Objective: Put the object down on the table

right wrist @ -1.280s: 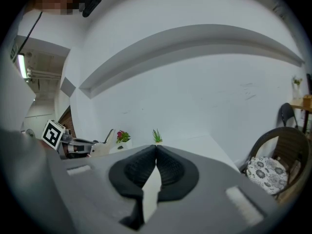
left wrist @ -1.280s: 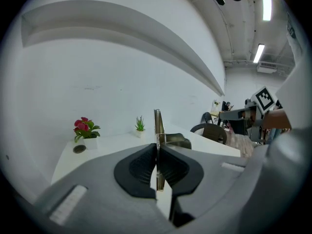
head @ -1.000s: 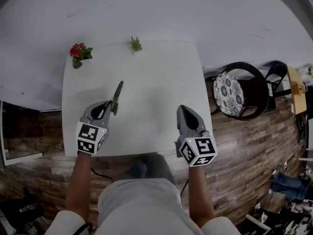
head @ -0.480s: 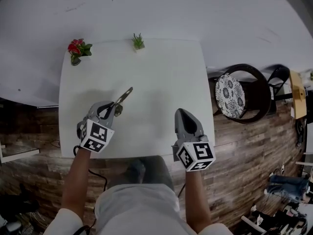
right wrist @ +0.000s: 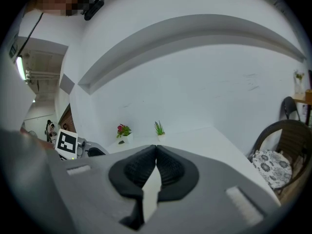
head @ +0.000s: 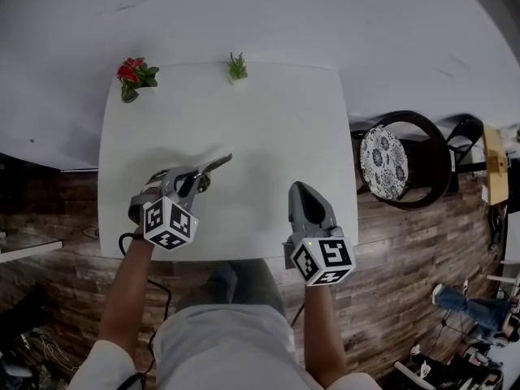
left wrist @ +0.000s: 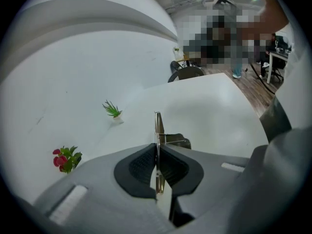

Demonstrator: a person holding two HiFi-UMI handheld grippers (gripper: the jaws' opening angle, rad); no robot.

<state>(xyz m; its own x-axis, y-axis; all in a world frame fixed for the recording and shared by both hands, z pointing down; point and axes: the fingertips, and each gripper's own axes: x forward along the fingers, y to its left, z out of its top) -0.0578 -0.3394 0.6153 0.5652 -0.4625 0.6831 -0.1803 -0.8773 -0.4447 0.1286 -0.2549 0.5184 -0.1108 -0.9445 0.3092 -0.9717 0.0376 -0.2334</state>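
Observation:
A thin metal tool (head: 213,166) with a dark part near its grip sticks out of my left gripper (head: 188,177), pointing right and slightly away over the white table (head: 268,112). In the left gripper view the jaws stand shut on the tool (left wrist: 158,126), seen edge-on as a narrow upright strip between the pads of the left gripper (left wrist: 157,152). Whether the tool touches the table I cannot tell. My right gripper (head: 304,188) hovers over the table's near right part, shut with nothing in it; its pads meet in the right gripper view (right wrist: 156,150).
A red-flowered pot (head: 134,75) and a small green plant (head: 237,66) stand along the table's far edge. A round chair (head: 390,157) with a patterned cushion is off the right side. The white wall lies beyond the table, wooden floor around it.
The left gripper has turned clockwise: the tool swung from pointing away to pointing right, and sits a little nearer to me. The right gripper has barely moved.

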